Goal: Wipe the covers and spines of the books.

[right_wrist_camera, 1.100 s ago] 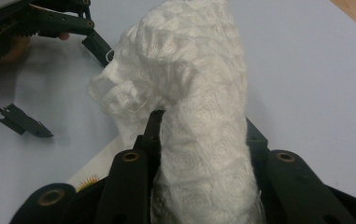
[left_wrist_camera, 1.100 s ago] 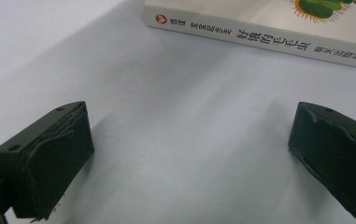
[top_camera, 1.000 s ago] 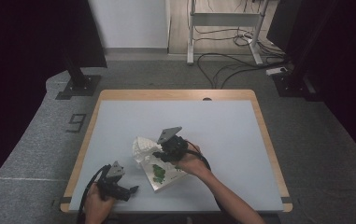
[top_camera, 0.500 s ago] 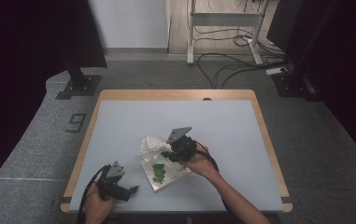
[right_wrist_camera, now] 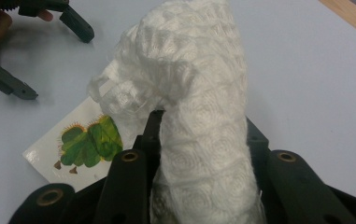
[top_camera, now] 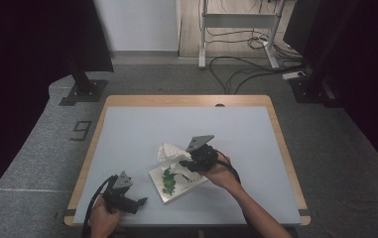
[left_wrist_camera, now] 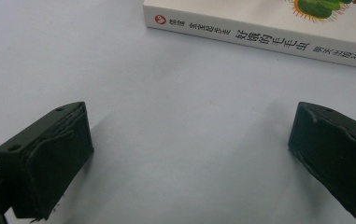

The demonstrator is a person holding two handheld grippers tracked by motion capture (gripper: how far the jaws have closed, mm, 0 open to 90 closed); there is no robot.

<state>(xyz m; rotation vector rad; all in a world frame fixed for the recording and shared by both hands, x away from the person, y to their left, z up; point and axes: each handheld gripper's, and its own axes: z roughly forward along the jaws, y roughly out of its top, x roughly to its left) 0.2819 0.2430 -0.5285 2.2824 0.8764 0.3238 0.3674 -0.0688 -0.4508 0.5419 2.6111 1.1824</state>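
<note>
White cloth [right_wrist_camera: 199, 93], woven waffle-like texture, no print. Book [top_camera: 179, 181]: white cover with a green leafy picture, yellow and brown touches; white spine with black characters and a small red round logo [left_wrist_camera: 160, 19]. Table [top_camera: 142, 134] pale blue-grey top, light wood edge. Both grippers black, right gripper [top_camera: 186, 163], left gripper [top_camera: 139, 202]; grey plates on top.

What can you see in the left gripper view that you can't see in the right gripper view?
The left gripper view has the book's spine with printed writing, and its own two black jaws spread wide apart over bare table. The right gripper view has a white cloth clamped between its jaws, plus the left gripper far off. Both have the book with its green picture, and the table.
</note>
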